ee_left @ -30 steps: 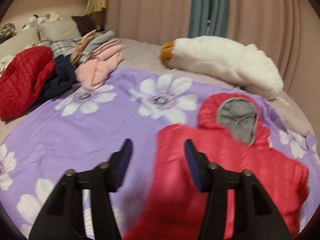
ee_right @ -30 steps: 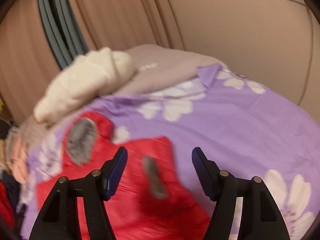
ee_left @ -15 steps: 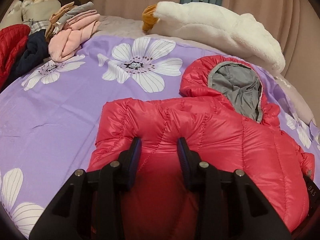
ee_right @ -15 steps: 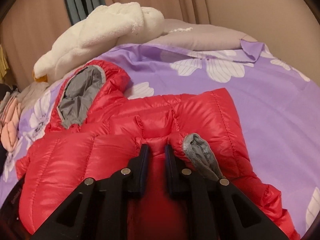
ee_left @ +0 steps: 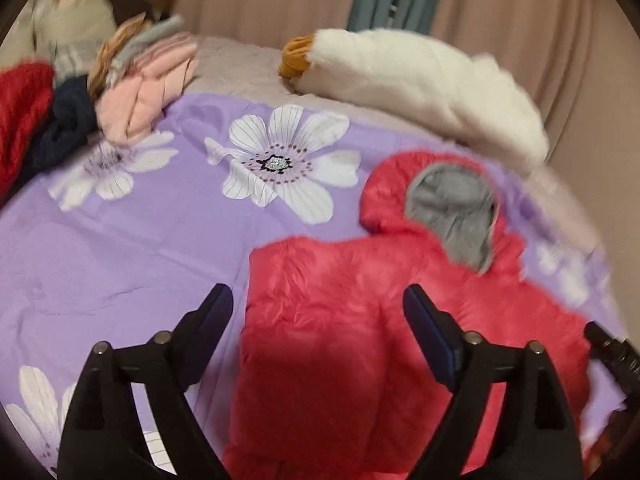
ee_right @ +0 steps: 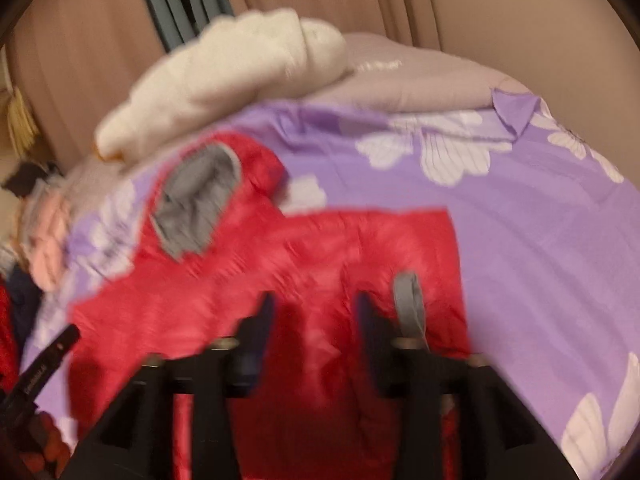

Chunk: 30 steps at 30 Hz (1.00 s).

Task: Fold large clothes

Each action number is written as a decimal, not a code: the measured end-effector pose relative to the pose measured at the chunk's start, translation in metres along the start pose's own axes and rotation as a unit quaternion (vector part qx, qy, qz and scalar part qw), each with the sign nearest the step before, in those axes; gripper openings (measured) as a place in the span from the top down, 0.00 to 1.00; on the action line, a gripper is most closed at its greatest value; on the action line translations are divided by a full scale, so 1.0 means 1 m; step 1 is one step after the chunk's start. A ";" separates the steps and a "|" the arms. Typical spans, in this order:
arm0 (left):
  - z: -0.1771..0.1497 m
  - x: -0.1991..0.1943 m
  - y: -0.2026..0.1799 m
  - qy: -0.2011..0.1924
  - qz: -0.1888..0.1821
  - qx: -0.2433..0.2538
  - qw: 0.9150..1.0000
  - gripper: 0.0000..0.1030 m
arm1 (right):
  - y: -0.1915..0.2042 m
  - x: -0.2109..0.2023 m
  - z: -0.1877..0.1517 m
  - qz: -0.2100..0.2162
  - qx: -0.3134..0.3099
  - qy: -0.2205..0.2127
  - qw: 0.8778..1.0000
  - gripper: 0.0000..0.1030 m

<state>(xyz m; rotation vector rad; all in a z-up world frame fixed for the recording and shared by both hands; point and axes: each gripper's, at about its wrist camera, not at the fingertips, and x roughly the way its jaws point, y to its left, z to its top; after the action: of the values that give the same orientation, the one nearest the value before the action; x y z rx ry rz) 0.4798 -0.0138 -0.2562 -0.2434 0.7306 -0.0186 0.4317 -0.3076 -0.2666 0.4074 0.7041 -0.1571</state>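
Note:
A red puffer jacket (ee_left: pixel 344 320) (ee_right: pixel 320 256) with a grey-lined hood (ee_left: pixel 452 212) (ee_right: pixel 196 200) lies folded on the purple flowered sheet (ee_left: pixel 120 248) (ee_right: pixel 540 260). My left gripper (ee_left: pixel 318 324) hovers above its left folded edge, jaws opening wide, pads clear of the fabric. My right gripper (ee_right: pixel 316 328) is over the jacket's right side, jaws opening, nothing pinched between them. A grey cuff (ee_right: pixel 408 300) pokes out beside its right finger. The other gripper's tip shows at each view's edge.
A white plush goose (ee_left: pixel 420 84) (ee_right: pixel 224 76) lies along the far edge of the bed. A heap of clothes, pink (ee_left: pixel 144 96), navy and red (ee_left: pixel 20 112), sits at the far left. Curtains (ee_left: pixel 520 20) hang behind the bed.
Half a second ago both grippers were shut on folds of the jacket; both have let go, opened and pulled back a little. The jacket rests flatter on the sheet.

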 end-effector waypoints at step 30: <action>0.024 -0.028 0.093 -0.085 0.085 -0.105 0.987 0.16 | 0.064 0.164 0.082 0.059 0.090 0.062 0.992 0.91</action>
<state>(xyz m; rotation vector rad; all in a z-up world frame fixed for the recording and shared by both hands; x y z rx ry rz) 0.4681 0.0843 -0.2417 -0.3784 0.5809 0.2409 0.6216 -0.2838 -0.2979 0.6343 0.7889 -0.0828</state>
